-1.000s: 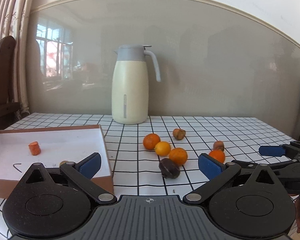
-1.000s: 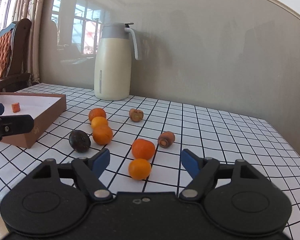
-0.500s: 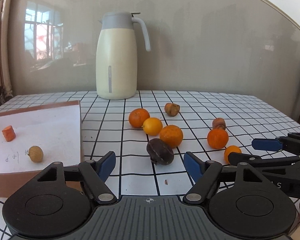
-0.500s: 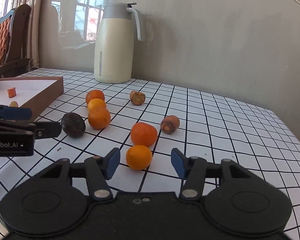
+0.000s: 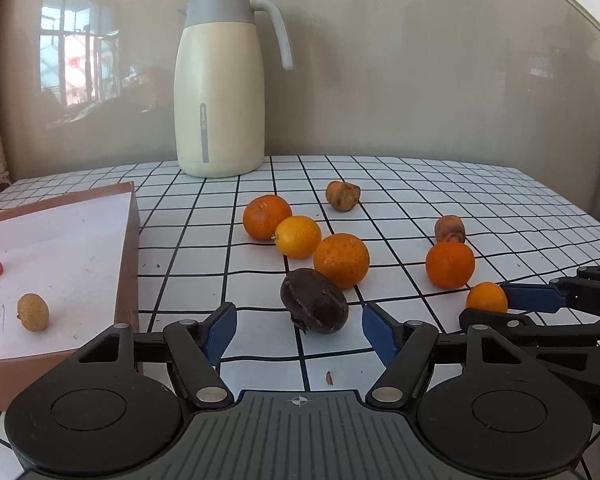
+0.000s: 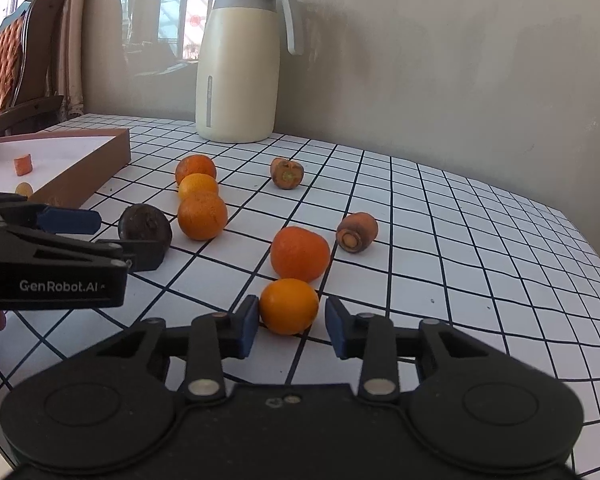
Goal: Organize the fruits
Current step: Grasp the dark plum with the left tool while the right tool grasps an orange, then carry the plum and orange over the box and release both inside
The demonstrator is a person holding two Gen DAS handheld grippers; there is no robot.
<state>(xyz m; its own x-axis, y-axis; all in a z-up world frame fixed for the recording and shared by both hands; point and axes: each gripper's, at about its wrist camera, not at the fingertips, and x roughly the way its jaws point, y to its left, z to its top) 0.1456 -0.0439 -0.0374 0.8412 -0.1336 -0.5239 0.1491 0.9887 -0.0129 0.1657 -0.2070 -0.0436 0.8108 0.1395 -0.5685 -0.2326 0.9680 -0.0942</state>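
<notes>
Two pieces lie in the box [image 5: 128,248] at left. Seven stay loose on the table [image 5: 440,184]. The left gripper [image 5: 298,330] closes around a dark fruit [image 5: 314,306]; the right gripper [image 6: 292,322] closes around a small orange [image 6: 289,306], neither gripped yet.

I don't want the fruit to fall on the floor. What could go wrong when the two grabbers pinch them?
1. The right gripper is closing around the small orange, but one pad looks not yet touching. Round fruit might squirt forward into the bigger orange.
2. The left gripper is closing around the dark fruit, which leans on an orange. Nudging it could set that orange rolling.
3. The two grippers sit close together, so they might bump.
</notes>
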